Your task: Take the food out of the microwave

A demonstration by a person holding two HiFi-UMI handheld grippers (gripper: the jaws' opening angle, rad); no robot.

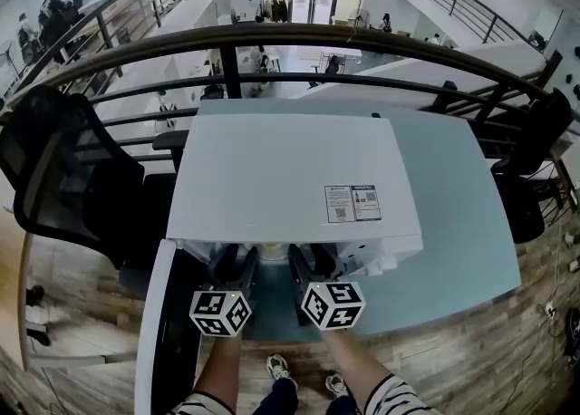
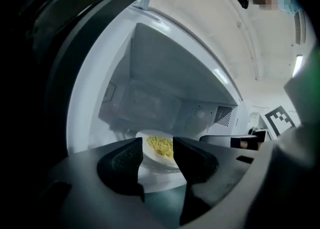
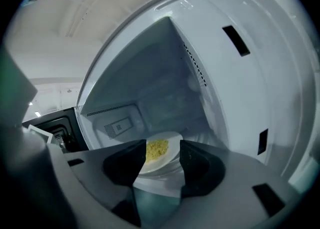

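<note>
A white microwave [image 1: 281,178] stands on a pale blue table, with its dark door [image 1: 168,332] swung open to the left. Inside, on the turntable, sits a white plate [image 2: 152,157] with yellow food [image 2: 160,146]. The right gripper view shows the same plate [image 3: 167,159] and food [image 3: 156,148]. My left gripper [image 1: 237,265] and right gripper [image 1: 308,265] are side by side at the cavity mouth. The left gripper [image 2: 157,145] is open, with the plate seen just beyond its jaws. Equally open is the right gripper [image 3: 162,148], which grips nothing.
The table [image 1: 453,223] extends to the right of the microwave. A black office chair [image 1: 63,178] stands to the left, a dark curved railing [image 1: 299,37] runs behind, and wooden floor lies below. The cavity walls [image 3: 150,88] close in around the plate.
</note>
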